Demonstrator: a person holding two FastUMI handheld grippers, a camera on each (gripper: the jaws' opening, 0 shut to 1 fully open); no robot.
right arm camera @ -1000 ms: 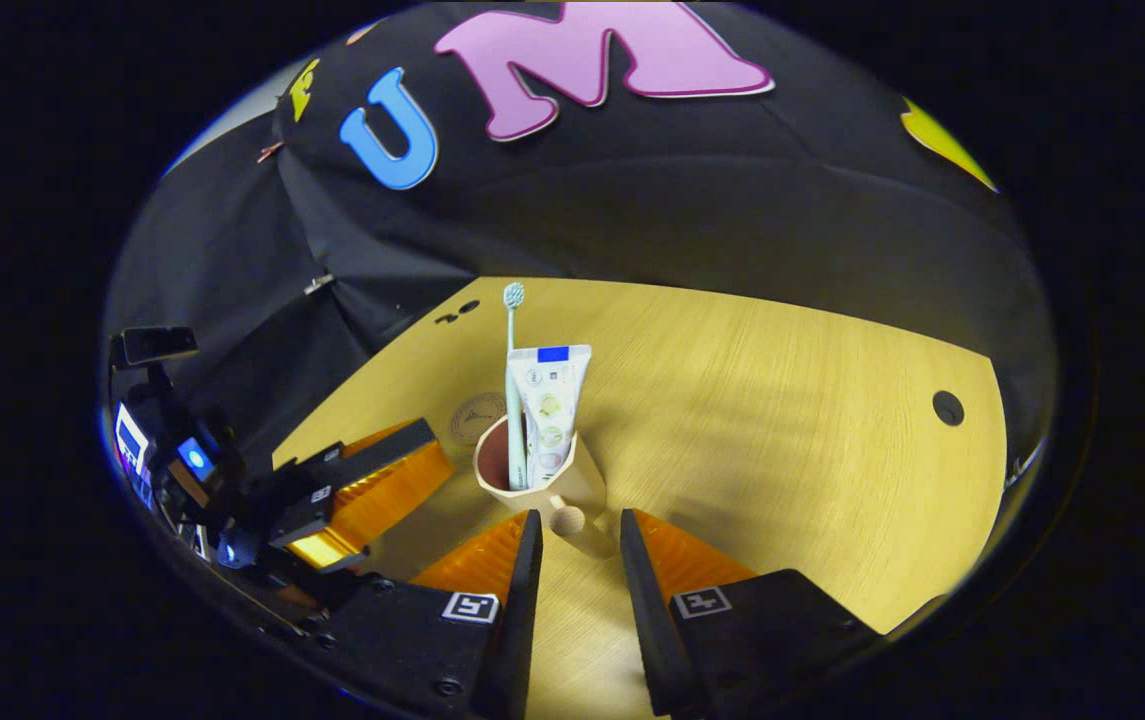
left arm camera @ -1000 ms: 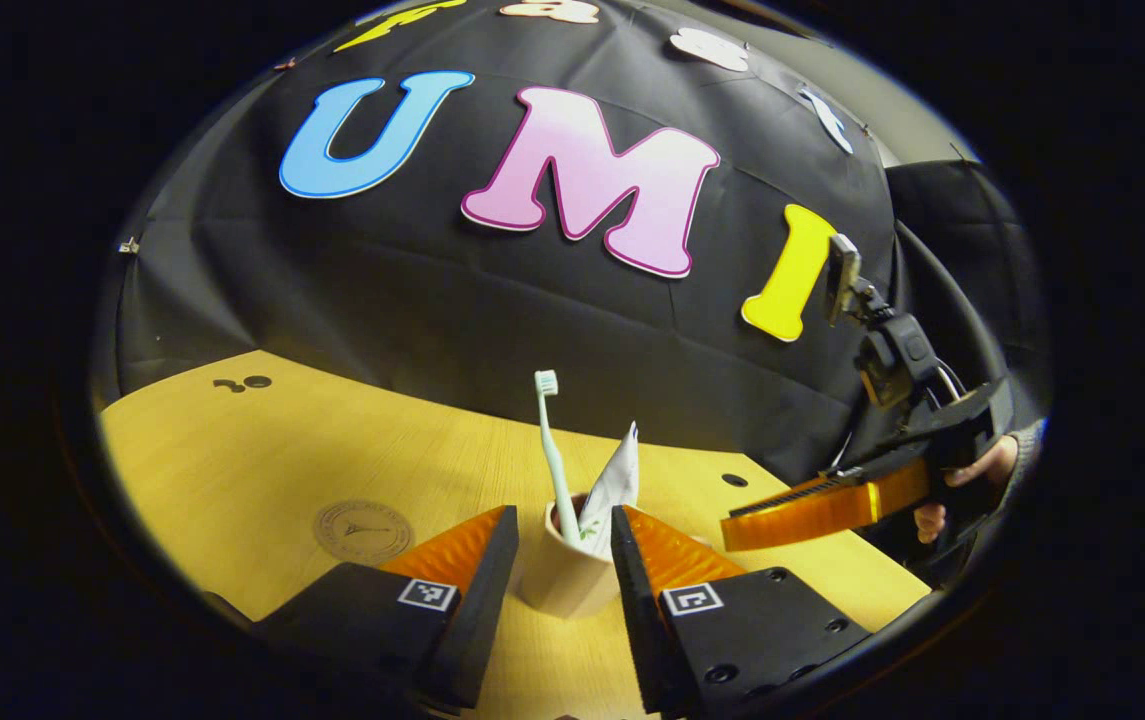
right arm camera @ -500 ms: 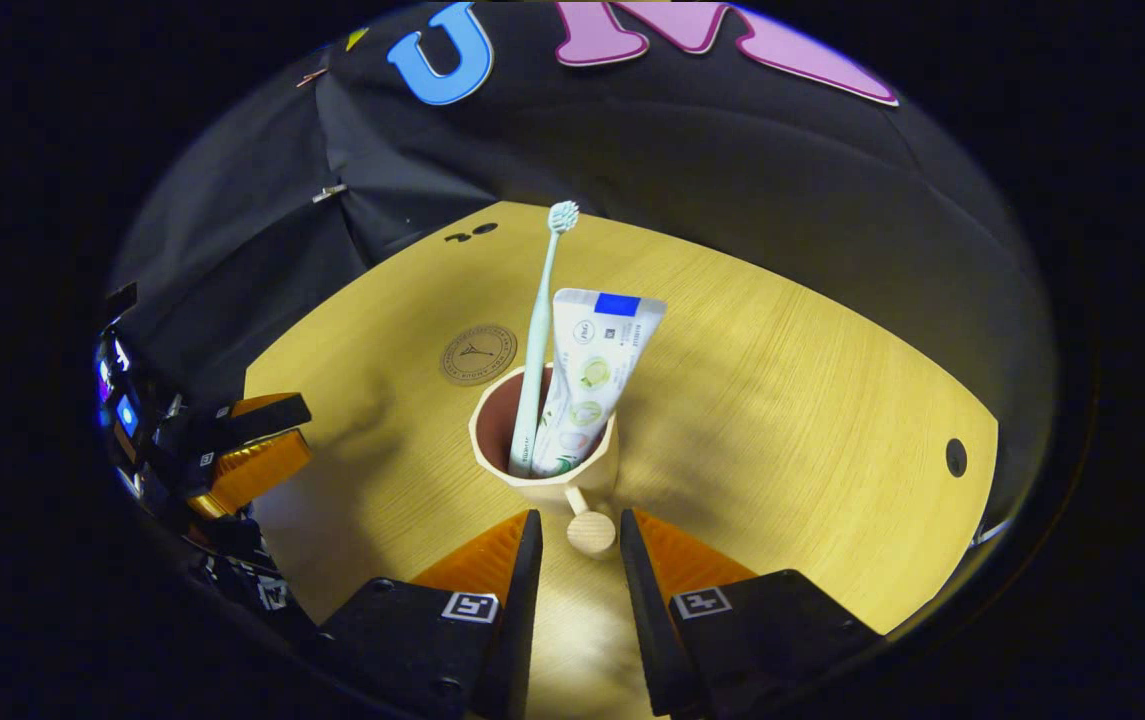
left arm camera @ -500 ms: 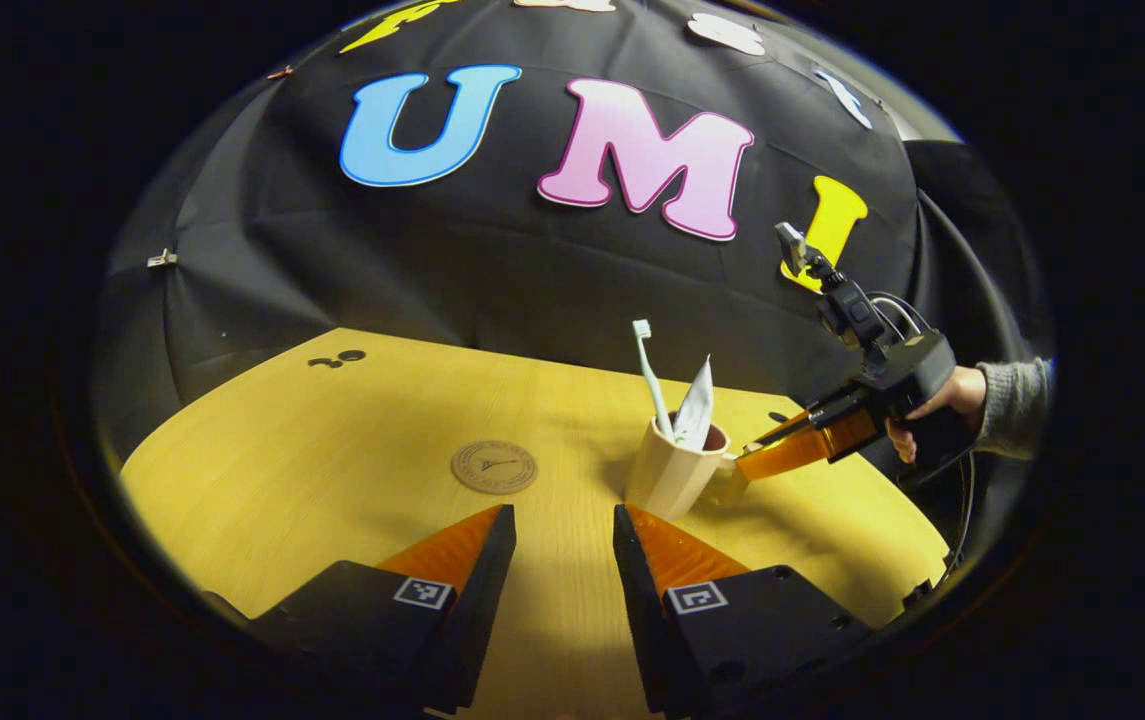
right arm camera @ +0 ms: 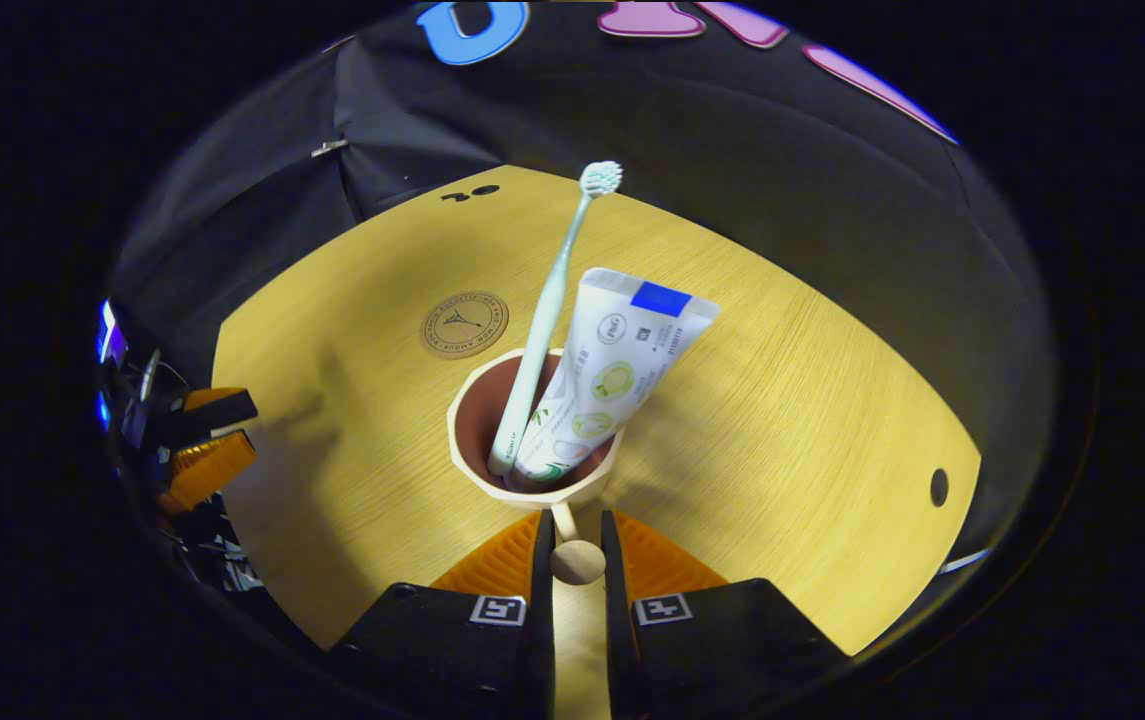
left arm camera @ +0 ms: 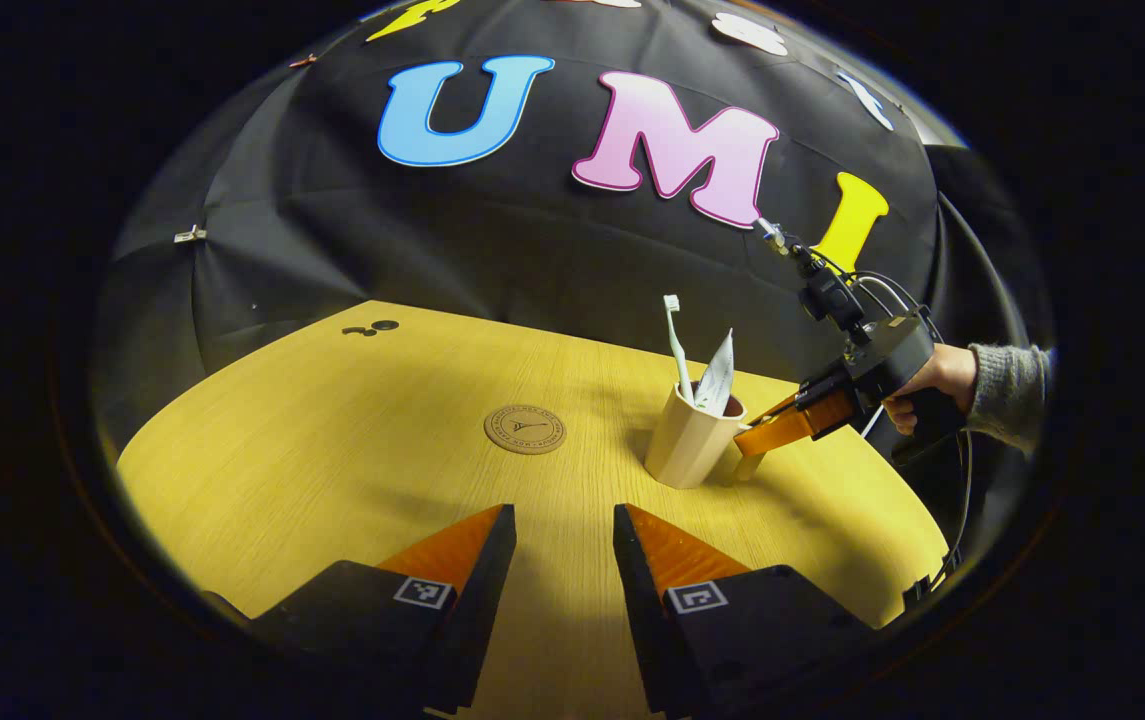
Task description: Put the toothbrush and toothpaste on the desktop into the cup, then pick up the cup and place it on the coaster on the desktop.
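A beige cup (right arm camera: 532, 470) (left arm camera: 689, 440) stands on the wooden desktop (right arm camera: 792, 400), with a pale green toothbrush (right arm camera: 552, 300) (left arm camera: 677, 345) and a white toothpaste tube (right arm camera: 612, 375) (left arm camera: 717, 365) upright inside it. My right gripper (right arm camera: 577, 535) is shut on the cup's round-ended handle (right arm camera: 577, 560). In the left gripper view that gripper (left arm camera: 762, 440) is held by a hand (left arm camera: 932, 375) at the cup's right side. My left gripper (left arm camera: 564, 530) stands open well back from the cup, nothing between its fingers. The round brown coaster (left arm camera: 524, 429) (right arm camera: 463, 324) lies flat to the cup's left.
The black cloth wall rises close behind the desktop (left arm camera: 332, 430). Small dark holes (left arm camera: 372, 327) mark the desktop's far left, and another hole (right arm camera: 938, 487) sits near its right edge. A grey sleeve (left arm camera: 1007, 390) reaches in from the right.
My left gripper has pulled back from the cup, which now stands farther off. My right gripper has moved in and shut on the cup's handle.
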